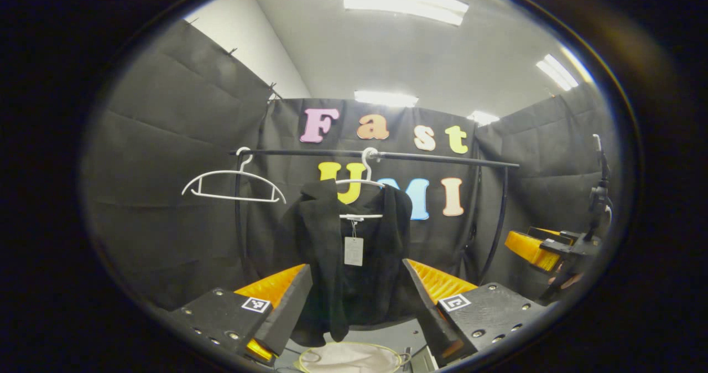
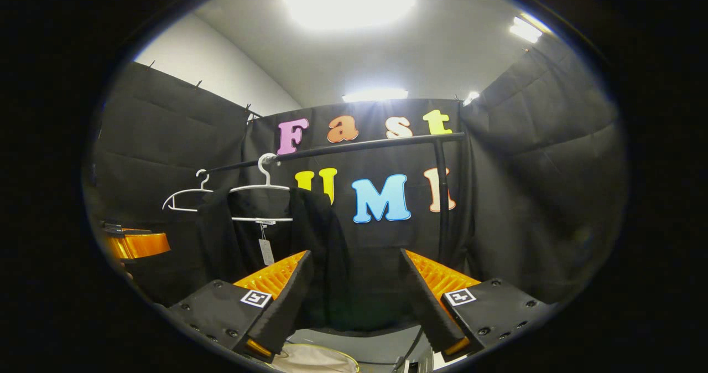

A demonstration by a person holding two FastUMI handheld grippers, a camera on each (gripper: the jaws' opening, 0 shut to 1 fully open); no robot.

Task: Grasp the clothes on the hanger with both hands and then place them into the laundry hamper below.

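**Black jacket on the rail, nothing grasped yet**

Black fabric, a jacket (image 1: 348, 251), hangs from a white hanger (image 1: 360, 187) on the dark clothes rail (image 1: 420, 157). A paper tag (image 1: 353, 250) dangles below the hanger's bar, against the jacket's front. A second white hanger (image 1: 232, 185) hangs bare farther along the rail, apart from the jacket.

My left gripper (image 1: 357, 301) is spread wide, with the jacket framed between its fingers but farther off; no contact that I can see. My right gripper (image 2: 354, 295) is likewise wide open and holds nothing. In the right gripper view the jacket (image 2: 265, 240) hangs under the near end of the rail (image 2: 343, 147), off to one side of my fingers rather than between them.

Below the jacket, the pale rim and liner of the laundry hamper (image 1: 348, 356) show at the bottom edge; nothing dark lies in the part I can see.

Progress, as I judge it: only the approach is under way. Remaining: close both grippers on the jacket, lift it free of the hanger, lower it into the hamper. The right side looks to need more realignment than the left.
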